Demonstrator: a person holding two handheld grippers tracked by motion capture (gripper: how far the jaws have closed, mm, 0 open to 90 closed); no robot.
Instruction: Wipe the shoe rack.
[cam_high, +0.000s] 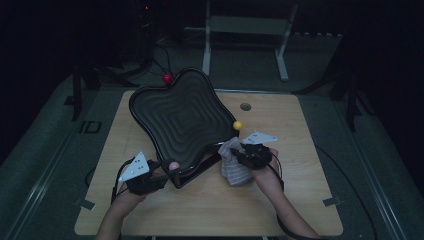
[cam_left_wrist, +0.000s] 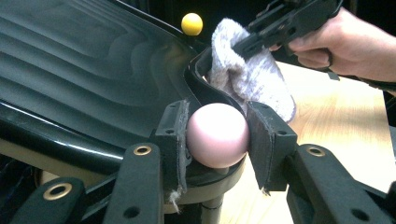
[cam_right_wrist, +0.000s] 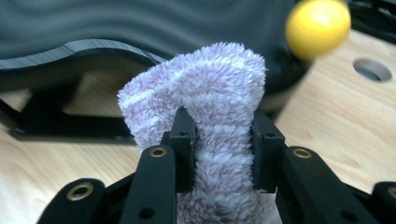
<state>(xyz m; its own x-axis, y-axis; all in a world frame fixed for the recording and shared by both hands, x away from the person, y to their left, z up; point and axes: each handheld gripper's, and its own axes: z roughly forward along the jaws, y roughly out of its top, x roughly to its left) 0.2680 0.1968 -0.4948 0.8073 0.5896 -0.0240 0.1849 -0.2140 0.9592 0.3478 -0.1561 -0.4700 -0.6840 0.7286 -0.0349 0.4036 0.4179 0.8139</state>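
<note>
A black four-lobed ridged tray (cam_high: 180, 117) stands tilted on the wooden table, with ball knobs at its corners: red (cam_high: 167, 78), yellow (cam_high: 237, 125) and pink (cam_high: 173, 165). My left gripper (cam_high: 167, 172) holds the tray's near corner. In the left gripper view its jaws (cam_left_wrist: 217, 142) are shut on the pink ball (cam_left_wrist: 217, 135). My right gripper (cam_high: 236, 151) is shut on a fluffy pale lilac cloth (cam_high: 235, 167), just right of the tray's edge. In the right gripper view the cloth (cam_right_wrist: 219, 79) bulges up between the pads (cam_right_wrist: 184, 140), with the yellow ball (cam_right_wrist: 317, 27) beyond.
A round hole (cam_high: 245, 106) is cut in the tabletop behind the yellow ball. Bare wood (cam_high: 300, 150) lies to the right and along the near edge. A white metal frame (cam_high: 245, 25) stands on the floor beyond the table.
</note>
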